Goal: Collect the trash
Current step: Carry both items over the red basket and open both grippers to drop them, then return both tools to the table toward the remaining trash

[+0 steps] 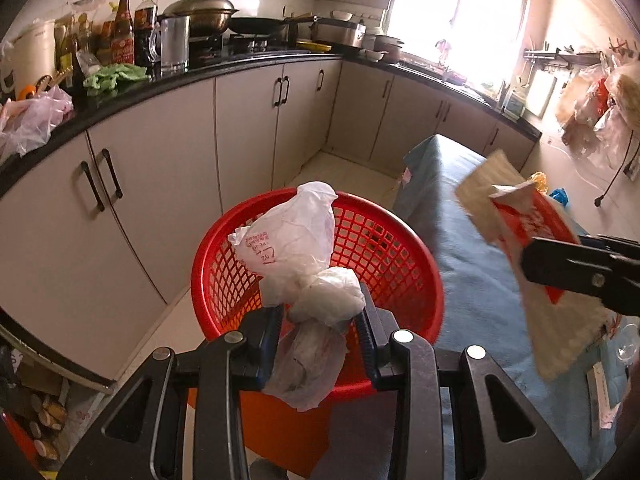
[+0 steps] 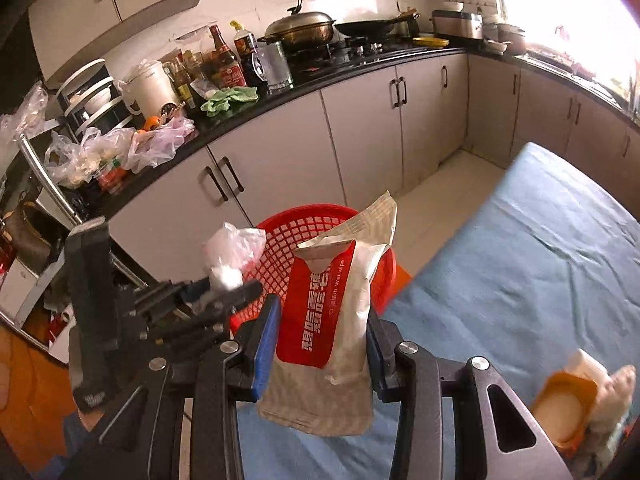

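Note:
My left gripper (image 1: 322,320) is shut on a crumpled white plastic bag (image 1: 296,248) and holds it over the near rim of a red mesh basket (image 1: 384,248). My right gripper (image 2: 322,344) is shut on a flat wet-wipe packet (image 2: 332,308), beige with a red label, held upright above the blue-covered table (image 2: 520,272), just right of the basket (image 2: 304,236). In the left wrist view the right gripper (image 1: 576,268) and its packet (image 1: 532,232) show at the right. In the right wrist view the left gripper (image 2: 224,296) with the bag (image 2: 232,252) shows at the left.
A black countertop (image 1: 192,76) with bottles, pots and plastic bags runs along pale cabinets (image 1: 160,184). More trash, an orange-lidded container (image 2: 568,408), lies on the table at the near right. Bags hang on the right wall (image 1: 600,108).

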The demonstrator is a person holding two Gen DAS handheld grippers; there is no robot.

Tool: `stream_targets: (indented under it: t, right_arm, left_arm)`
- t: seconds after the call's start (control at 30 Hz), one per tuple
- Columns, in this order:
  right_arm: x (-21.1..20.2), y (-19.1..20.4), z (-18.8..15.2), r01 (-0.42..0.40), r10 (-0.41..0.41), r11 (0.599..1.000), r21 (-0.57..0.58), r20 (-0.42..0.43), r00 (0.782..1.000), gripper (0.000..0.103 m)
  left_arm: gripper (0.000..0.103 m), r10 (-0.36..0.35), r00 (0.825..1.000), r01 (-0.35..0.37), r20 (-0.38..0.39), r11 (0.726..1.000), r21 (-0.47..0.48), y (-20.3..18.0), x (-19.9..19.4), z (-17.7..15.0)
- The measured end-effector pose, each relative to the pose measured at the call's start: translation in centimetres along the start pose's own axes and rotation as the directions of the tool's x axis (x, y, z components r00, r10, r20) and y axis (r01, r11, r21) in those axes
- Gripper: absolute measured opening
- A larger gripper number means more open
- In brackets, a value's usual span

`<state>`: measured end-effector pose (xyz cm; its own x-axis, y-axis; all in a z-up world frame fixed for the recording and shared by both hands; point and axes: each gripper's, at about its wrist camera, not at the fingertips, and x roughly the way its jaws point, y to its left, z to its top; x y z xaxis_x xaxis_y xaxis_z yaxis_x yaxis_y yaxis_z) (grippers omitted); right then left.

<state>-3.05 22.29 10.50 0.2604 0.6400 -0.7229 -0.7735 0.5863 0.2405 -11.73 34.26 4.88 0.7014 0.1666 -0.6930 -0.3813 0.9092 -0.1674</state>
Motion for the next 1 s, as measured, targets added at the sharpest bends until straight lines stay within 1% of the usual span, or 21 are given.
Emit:
stream_targets:
  t: [0.23, 0.3, 0.33, 0.37, 0.4, 0.43, 0.5, 0.57, 0.7, 0.9, 1.0]
  right_arm:
    - [4.9, -0.1, 1.7, -0.011, 0.012, 1.0, 0.027, -0.051, 0.999, 0.042]
    - [5.6, -0.2, 1.9, 0.003, -0.001, 1.0, 0.027, -0.055, 0.998, 0.043]
    - [6.0, -0.3, 2.0, 0.002, 0.0, 1.0, 0.031, -0.059, 0.998, 0.043]
    - [6.3, -0.4, 2.1, 0.0, 0.002, 0.999, 0.039, -0.061, 0.998, 0.044]
    - [6.3, -0.6, 2.1, 0.001, 0.002, 0.999, 0.043, -0.062, 0.998, 0.044]
    - [6.5, -0.8, 2.2, -0.001, 0.004, 0.999, 0.05, -0.062, 0.998, 0.044]
    - [6.5, -1.0, 2.3, -0.005, 0.009, 0.998, 0.058, -0.06, 0.998, 0.046]
    - [6.2, -1.2, 2.3, -0.005, 0.008, 0.998, 0.064, -0.053, 0.999, 0.049]
    - [4.9, -1.4, 1.9, 0.0, 0.002, 0.998, 0.065, -0.031, 1.0, 0.049]
    - [0.8, -2.3, 0.1, 0.014, -0.015, 0.996, 0.089, 0.008, 1.0, 0.049]
    - [-1.9, -3.1, -1.8, 0.002, -0.007, 0.993, 0.119, 0.036, 0.999, 0.049]
  left_arm:
    - [0.034, -0.008, 1.0, 0.007, -0.022, 1.0, -0.019, 0.7, 2.0, 0.0]
    - [0.036, -0.01, 1.0, 0.01, -0.023, 1.0, -0.028, 1.1, 2.3, 0.1]
    - [0.039, -0.015, 1.0, 0.014, -0.022, 0.999, -0.033, 1.2, 2.3, 0.1]
    - [0.046, -0.017, 1.0, 0.016, -0.022, 0.999, -0.039, 1.4, 2.4, 0.2]
    - [0.05, -0.016, 1.0, 0.015, -0.02, 0.999, -0.044, 1.5, 2.4, 0.2]
    - [0.057, -0.015, 1.0, 0.014, -0.016, 0.999, -0.047, 1.6, 2.3, 0.2]
    - [0.059, -0.014, 1.0, 0.013, -0.008, 0.999, -0.049, 1.6, 2.1, 0.3]
    - [0.06, -0.017, 1.0, 0.016, -0.014, 0.999, -0.052, 1.6, 2.2, 0.3]
    - [0.06, -0.028, 1.0, 0.027, -0.009, 0.998, -0.056, 1.3, 1.5, 0.0]
    - [0.061, -0.049, 0.999, 0.049, 0.013, 0.999, -0.016, -1.1, -0.6, -0.8]
    - [0.064, -0.07, 0.997, 0.07, 0.029, 0.997, 0.013, -2.8, -1.8, -1.3]
